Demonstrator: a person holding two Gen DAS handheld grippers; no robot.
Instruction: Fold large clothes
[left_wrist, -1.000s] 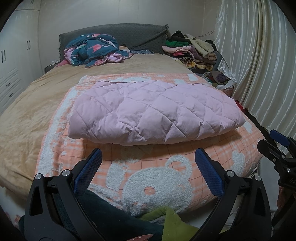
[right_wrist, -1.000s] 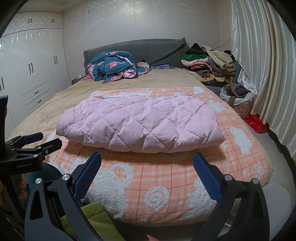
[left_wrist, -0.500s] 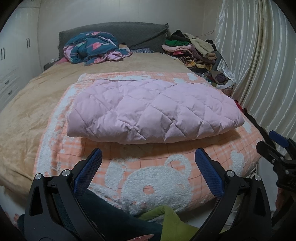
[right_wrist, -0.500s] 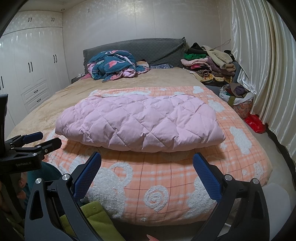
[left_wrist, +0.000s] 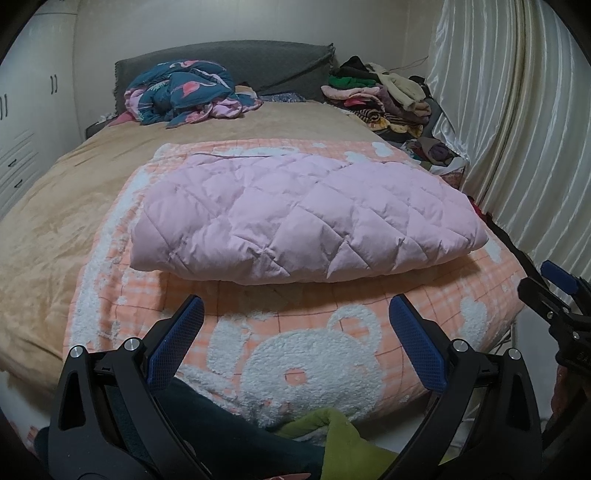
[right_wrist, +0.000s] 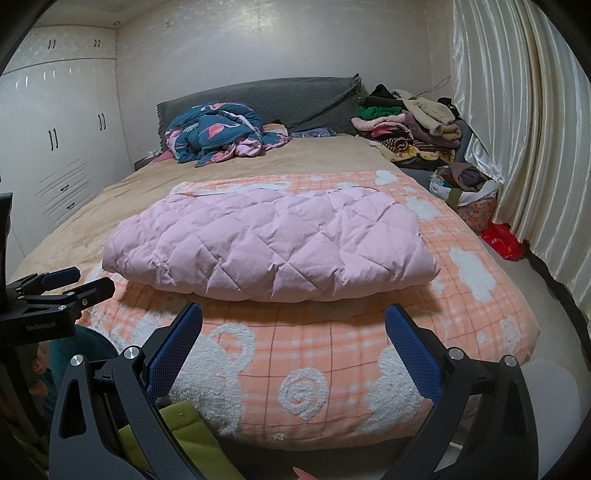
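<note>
On the bed lies a folded pink quilted coat; both grippers' jaws gape, empty.

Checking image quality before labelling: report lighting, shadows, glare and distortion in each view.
Left wrist view: dim, cool light; pink quilted coat sharp, soft shadow under its near edge; fisheye bends the curtain; black vignette in the corners. Right wrist view: brighter; glossy glare on the wardrobe doors and curtain; same barrel bend; the open right hand-held gripper is sharp.
</note>
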